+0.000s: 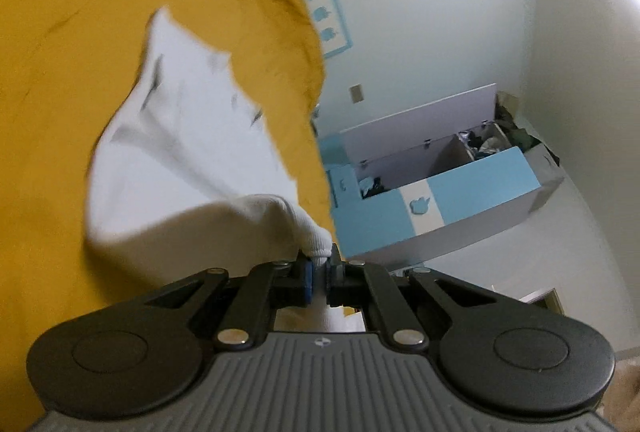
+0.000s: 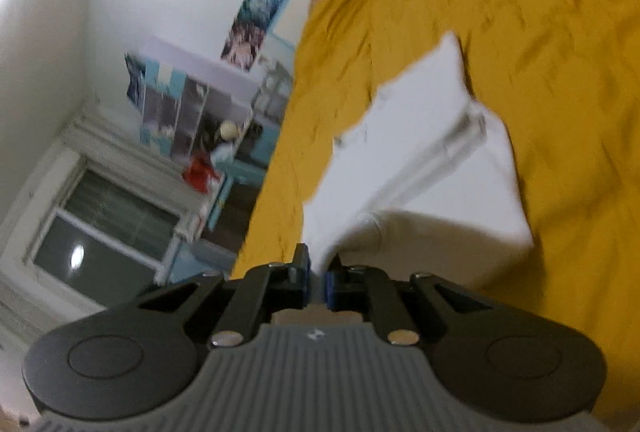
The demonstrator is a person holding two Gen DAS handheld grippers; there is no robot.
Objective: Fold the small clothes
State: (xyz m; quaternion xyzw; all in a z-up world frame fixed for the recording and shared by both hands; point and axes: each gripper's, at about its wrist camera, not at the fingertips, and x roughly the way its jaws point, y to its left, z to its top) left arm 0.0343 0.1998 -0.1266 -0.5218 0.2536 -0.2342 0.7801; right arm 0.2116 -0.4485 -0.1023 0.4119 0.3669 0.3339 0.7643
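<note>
Left wrist view: both hand-held grippers, left [image 1: 319, 269] and right [image 2: 318, 274], clenched on white garment [image 1: 192, 152], no legible writing.

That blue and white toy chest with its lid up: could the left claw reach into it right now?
Probably not. The left claw is shut on a corner of the small white cloth garment over the mustard-yellow bedspread, and the blue and white toy chest stands apart, across open floor.

A plain white garment [image 1: 192, 152] lies on a mustard-yellow bedsheet [image 1: 60, 72].
</note>
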